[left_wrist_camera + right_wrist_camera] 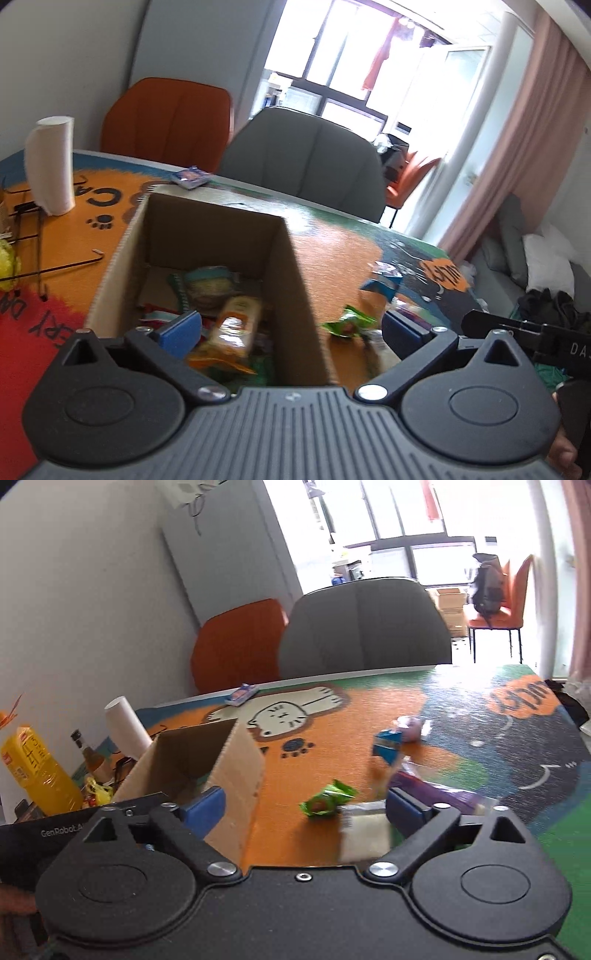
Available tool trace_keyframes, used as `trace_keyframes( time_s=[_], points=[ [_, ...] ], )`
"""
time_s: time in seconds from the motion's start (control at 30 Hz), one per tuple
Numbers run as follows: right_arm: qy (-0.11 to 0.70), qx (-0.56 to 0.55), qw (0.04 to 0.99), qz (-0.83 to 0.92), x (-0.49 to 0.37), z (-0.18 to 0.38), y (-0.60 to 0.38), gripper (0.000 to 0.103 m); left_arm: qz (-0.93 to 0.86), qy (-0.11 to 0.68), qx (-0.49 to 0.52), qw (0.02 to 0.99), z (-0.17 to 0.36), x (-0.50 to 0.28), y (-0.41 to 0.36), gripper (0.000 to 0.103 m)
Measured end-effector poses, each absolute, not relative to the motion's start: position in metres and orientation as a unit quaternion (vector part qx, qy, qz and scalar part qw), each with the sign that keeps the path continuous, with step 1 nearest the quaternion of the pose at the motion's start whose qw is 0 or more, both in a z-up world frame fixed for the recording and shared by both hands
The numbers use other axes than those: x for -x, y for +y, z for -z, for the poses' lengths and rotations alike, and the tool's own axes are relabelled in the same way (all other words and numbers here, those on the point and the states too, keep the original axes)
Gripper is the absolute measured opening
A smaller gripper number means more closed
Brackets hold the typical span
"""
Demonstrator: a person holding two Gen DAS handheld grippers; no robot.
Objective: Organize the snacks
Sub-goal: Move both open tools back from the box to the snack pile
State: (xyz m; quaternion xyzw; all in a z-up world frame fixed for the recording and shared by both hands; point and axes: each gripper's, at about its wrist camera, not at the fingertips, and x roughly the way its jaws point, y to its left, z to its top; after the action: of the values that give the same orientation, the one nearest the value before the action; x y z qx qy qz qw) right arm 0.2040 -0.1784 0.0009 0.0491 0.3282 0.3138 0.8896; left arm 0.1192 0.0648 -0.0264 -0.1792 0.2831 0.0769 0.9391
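Table (332,738): green snack (327,801) between spread right tongs (306,812), untouched.

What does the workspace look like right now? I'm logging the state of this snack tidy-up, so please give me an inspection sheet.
Surface: table under a colourful cartoon cat mat.
Job's things: open cardboard box already holding several snack packets; green packet, blue packet and purple packet lie loose on the mat.
Clutter: paper towel roll, yellow bottle, small box at the far edge.
Grippers: left gripper and right gripper both open, holding nothing.
Cables: nothing seen.
Surroundings: grey chair, orange chair, bright window.
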Motion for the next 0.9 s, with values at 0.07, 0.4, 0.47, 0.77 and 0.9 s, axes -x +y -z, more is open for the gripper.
trace_keyframes(
  time_s=[0.07, 0.4, 0.47, 0.77, 0.9],
  points=[
    [0.331, -0.052, 0.890, -0.309, -0.205, 0.001, -0.188, 0.099, -0.068, 0.286, 0.177, 0.939, 0.026, -0.121, 0.057, 0.103],
    [0.340, -0.045, 0.894, -0.289, -0.205, 0.010, -0.224, 0.103, -0.036, 0.316, 0.156, 0.935, 0.029, -0.129, 0.016, 0.103],
    [0.344, -0.041, 0.893, -0.288, -0.206, 0.012, -0.231, 0.103, -0.033, 0.319, 0.151, 0.935, 0.031, -0.128, 0.008, 0.103],
    [0.348, -0.023, 0.891, -0.291, -0.209, 0.021, -0.252, 0.103, -0.019, 0.317, 0.134, 0.939, 0.029, -0.127, -0.021, 0.103],
    [0.346, -0.022, 0.889, -0.298, -0.211, 0.024, -0.261, 0.103, -0.009, 0.321, 0.125, 0.939, 0.031, -0.130, -0.036, 0.102]
  ],
)
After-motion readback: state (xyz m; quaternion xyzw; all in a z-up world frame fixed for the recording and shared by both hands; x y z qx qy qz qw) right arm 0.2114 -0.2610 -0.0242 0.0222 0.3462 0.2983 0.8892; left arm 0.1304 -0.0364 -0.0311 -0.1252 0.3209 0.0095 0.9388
